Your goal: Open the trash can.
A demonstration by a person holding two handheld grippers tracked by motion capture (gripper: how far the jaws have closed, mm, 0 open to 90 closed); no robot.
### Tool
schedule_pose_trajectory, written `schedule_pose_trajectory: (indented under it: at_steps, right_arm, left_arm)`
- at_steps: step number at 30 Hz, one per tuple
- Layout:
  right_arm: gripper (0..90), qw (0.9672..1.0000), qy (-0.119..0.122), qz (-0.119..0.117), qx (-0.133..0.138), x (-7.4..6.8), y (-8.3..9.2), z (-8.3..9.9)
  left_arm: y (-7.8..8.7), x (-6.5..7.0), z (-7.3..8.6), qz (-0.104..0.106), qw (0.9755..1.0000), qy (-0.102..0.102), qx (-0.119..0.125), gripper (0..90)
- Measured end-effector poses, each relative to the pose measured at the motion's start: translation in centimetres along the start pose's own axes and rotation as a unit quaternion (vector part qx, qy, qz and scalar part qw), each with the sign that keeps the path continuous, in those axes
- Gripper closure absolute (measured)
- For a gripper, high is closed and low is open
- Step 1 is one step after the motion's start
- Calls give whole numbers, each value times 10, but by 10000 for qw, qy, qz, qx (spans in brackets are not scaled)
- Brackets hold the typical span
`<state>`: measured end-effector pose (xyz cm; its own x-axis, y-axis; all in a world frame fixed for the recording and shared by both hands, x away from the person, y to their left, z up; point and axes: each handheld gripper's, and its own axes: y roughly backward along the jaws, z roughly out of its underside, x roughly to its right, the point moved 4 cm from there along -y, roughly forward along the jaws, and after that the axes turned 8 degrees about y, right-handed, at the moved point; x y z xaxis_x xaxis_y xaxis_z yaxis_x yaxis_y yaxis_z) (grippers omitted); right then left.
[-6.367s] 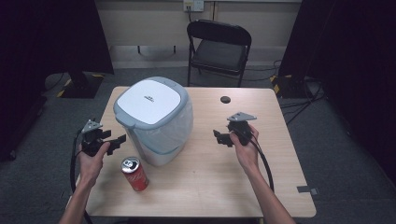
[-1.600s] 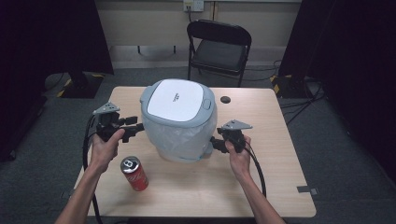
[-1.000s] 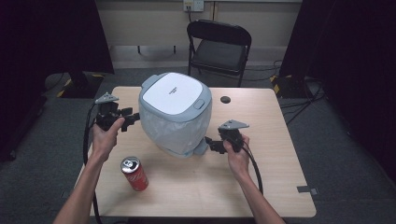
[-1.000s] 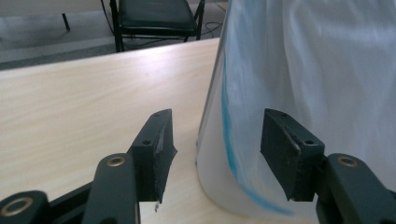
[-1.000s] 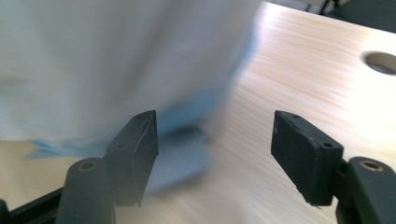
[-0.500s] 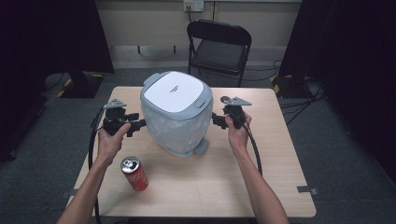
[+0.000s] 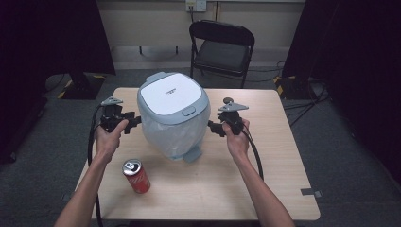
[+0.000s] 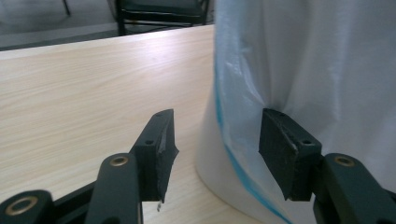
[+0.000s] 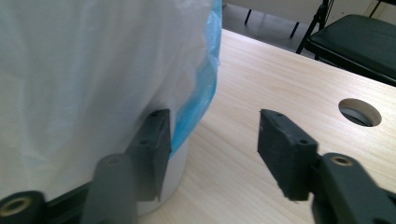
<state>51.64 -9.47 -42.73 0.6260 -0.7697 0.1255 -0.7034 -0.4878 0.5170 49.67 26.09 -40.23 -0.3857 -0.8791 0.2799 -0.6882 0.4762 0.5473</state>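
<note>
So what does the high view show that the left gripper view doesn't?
High view alone: the bin's white lid, the can, both hands, the right gripper.
Left gripper view alone: close up, one pad against the bin's bag, the other pad over bare table.
Both: bin, table, chair, left gripper.

Lighting: even overhead light on the table, dark surround, soft shadows. Gripper views: bright, mild glare on wood; near jaws and bin liner slightly soft.
</note>
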Motion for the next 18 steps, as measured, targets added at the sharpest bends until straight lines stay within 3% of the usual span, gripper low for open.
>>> schedule_pose_trajectory:
  at_steps: [3, 4, 5, 6, 12, 13, 14, 15, 18]
  right_arm:
    - [477, 9998, -150, 139, 17, 10, -5, -1]
    - [459, 9997, -156, 198, 33, 19, -12, -3]
    - [459, 9997, -156, 198, 33, 19, -12, -3]
    - [427, 9989, -346, 166, 271, 27, -19, -7]
    - [400, 9984, -302, 95, 462, 28, -34, -19]
    - [378, 9979, -309, -91, 557, 25, -36, -23]
    - [378, 9975, -327, -201, 596, 24, -36, -25]
    - [493, 9960, -326, -485, 679, 20, -34, -27]
    - [577, 9959, -254, -560, 660, 17, -29, -27]
  left_arm:
    - [-8, -2, 0, -126, 9999, -28, -36, 473]
    - [-11, -6, 0, -94, 9999, 17, -36, 472]
    - [-11, -6, 0, -94, 9999, 17, -36, 471]
    - [-14, -9, 0, -18, 9999, 137, 1, 472]
    - [-24, -11, -6, 0, 9999, 107, 69, 506]
    - [-26, -7, -9, -44, 10000, -25, 34, 567]
    - [-26, -7, -9, -44, 10000, -25, 34, 585]
    - [-27, -1, -10, -27, 9999, -113, -12, 616]
    - [-27, 2, -11, -19, 9998, -188, -60, 654]
